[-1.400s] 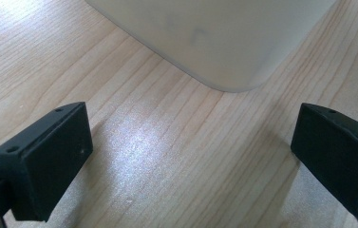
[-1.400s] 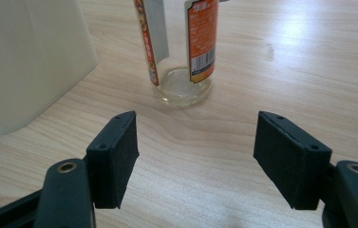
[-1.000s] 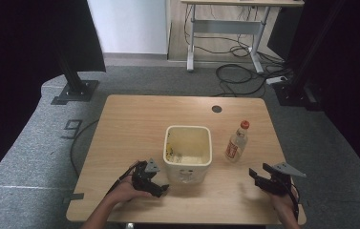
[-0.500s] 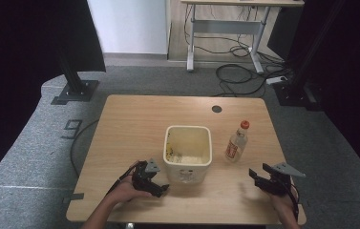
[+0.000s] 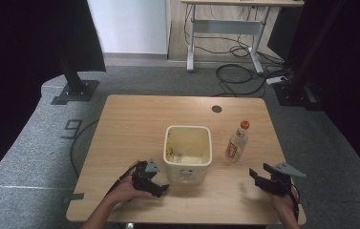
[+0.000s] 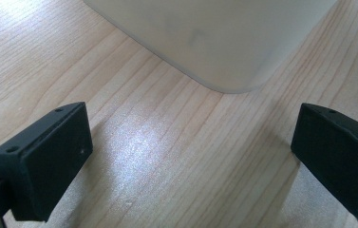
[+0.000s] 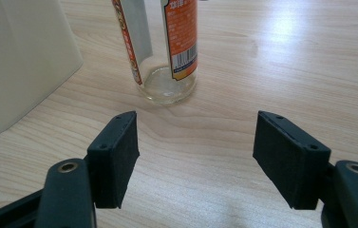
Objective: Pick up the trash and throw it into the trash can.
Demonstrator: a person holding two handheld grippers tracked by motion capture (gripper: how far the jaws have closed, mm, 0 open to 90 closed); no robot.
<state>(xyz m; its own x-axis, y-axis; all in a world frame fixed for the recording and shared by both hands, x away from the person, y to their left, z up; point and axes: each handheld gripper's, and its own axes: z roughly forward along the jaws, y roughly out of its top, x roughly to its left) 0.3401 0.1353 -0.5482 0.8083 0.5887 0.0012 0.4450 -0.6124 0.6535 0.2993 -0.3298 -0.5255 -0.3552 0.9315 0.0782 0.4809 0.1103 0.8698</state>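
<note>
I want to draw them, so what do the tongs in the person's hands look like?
Both are black. The left tongs and the right tongs each end in two flat rectangular jaws with small screw holes at the edges. A grey three-cornered plate sits on top of each, and a thin black cable trails from the right one. The forearms are bare, with no sleeves.

In your right gripper view the bottle (image 7: 167, 52) gets chopped off by the top edge, so you can't see its cap, and its label print is too small to read. The bin (image 6: 214, 38) runs off the top of your left gripper view. The bits inside it in the high view are too tiny to identify.
</note>
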